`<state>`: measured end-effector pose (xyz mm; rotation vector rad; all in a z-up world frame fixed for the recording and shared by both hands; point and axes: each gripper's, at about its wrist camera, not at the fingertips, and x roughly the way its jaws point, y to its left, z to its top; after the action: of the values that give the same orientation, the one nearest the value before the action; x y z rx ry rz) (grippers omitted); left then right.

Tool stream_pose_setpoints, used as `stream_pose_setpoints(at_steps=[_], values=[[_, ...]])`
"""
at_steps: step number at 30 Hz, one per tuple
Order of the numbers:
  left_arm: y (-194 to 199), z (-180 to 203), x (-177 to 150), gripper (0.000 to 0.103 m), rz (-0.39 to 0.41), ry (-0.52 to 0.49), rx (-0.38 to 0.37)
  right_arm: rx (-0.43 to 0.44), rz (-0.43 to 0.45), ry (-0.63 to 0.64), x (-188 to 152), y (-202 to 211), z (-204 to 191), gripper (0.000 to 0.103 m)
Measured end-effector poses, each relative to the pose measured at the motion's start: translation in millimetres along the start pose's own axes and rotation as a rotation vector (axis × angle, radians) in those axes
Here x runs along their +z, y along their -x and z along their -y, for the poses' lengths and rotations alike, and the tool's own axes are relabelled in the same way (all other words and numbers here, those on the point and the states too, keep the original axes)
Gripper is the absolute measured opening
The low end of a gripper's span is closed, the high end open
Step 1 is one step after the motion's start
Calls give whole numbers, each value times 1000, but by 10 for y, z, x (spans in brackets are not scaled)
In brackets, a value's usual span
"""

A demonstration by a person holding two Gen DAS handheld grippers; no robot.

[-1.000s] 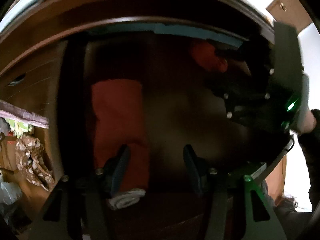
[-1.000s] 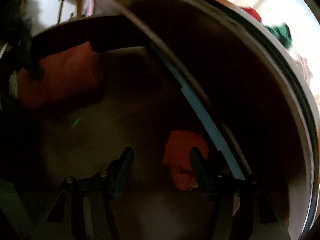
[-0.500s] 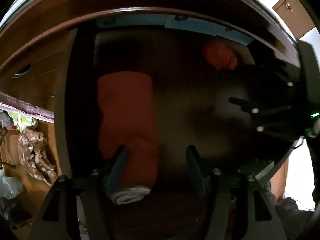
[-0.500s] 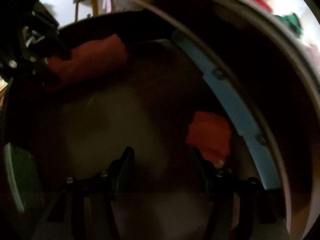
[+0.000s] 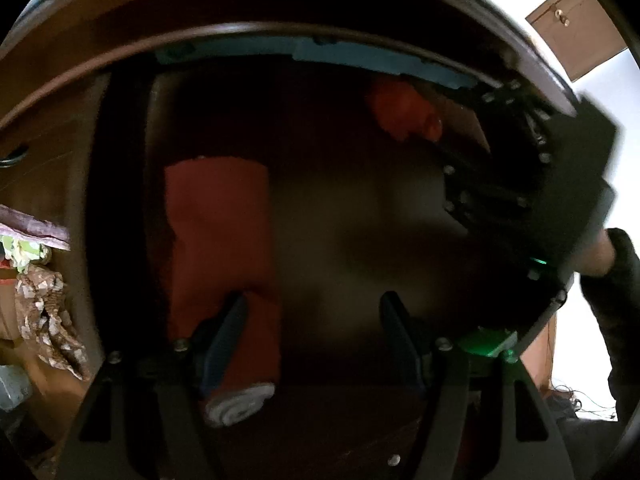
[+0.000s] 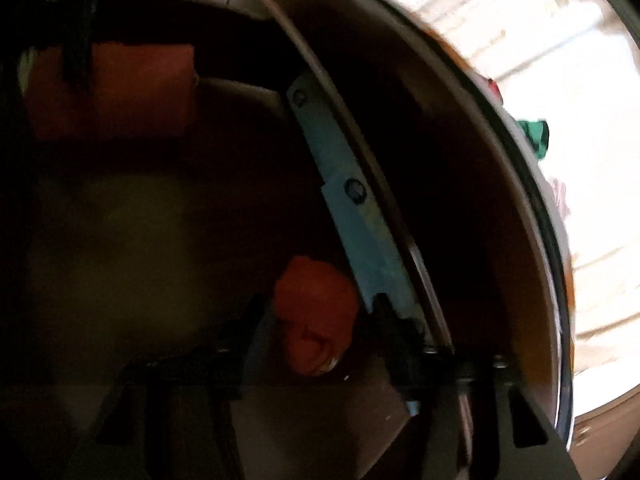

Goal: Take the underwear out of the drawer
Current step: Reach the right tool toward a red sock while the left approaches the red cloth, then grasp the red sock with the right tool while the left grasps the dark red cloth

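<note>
Two red pieces of underwear lie in a dark wooden drawer (image 5: 320, 420). A long red roll (image 5: 220, 240) with a white waistband end lies at the left. My left gripper (image 5: 314, 300) points down over it. Its jaws are opening, and the left finger (image 5: 224, 340) overlaps the roll's right side. A small red bundle (image 6: 316, 316) sits in the far corner by the drawer wall. My right gripper (image 6: 320, 304) straddles it with jaws closing, and a dark gap still shows on the bundle's right. In the left wrist view that bundle (image 5: 404, 110) lies beside the right gripper's black housing (image 5: 520, 184).
A pale blue strip (image 6: 352, 208) with screws runs along the drawer's inner wall beside the bundle. A person's hand in a dark sleeve (image 5: 608, 256) holds the right gripper. Crumpled clutter (image 5: 48, 312) lies outside the drawer at the left. A wooden cabinet (image 5: 576, 36) stands beyond.
The right gripper swung toward the corner, so the small red bundle now sits between its fingers, which have narrowed. The left gripper's fingers spread a little wider over the long roll.
</note>
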<state>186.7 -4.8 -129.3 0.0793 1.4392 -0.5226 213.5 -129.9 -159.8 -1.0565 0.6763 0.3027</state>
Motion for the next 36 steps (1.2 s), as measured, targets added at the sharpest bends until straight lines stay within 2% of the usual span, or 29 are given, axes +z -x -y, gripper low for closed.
stream_pose_setpoints(at_steps=[3,4,9,13,16,20,23,24,25,28,31,36], values=[[139,-58,-59,69,13,1,22,10,-34,-10,50,-174,-55,41],[196,-70,-95,69,20,3,26,7,-31,-19,61,-204,-55,36],[366,-61,-200,69,44,-26,24,44,-36,-67,-8,-243,-5,36],[390,-96,-257,69,42,-43,10,141,-57,-203,-84,-267,231,36],[326,-75,-232,69,36,-43,13,178,-88,-196,-149,-266,308,36],[271,-118,-218,69,21,-30,6,316,-170,-218,-216,-199,433,38],[287,-136,-232,69,26,-32,3,456,-235,-218,-298,-83,513,38],[304,-143,-240,69,31,-33,2,538,-253,-247,-309,-10,580,38],[324,-149,-255,69,36,-35,4,580,-254,-274,-310,56,634,38],[367,-194,-269,69,49,-28,7,591,-176,-425,-159,393,822,38],[422,-257,-305,69,59,-8,31,719,-128,-542,97,490,868,38],[593,-331,-473,69,90,3,48,792,-50,-412,779,696,470,38]])
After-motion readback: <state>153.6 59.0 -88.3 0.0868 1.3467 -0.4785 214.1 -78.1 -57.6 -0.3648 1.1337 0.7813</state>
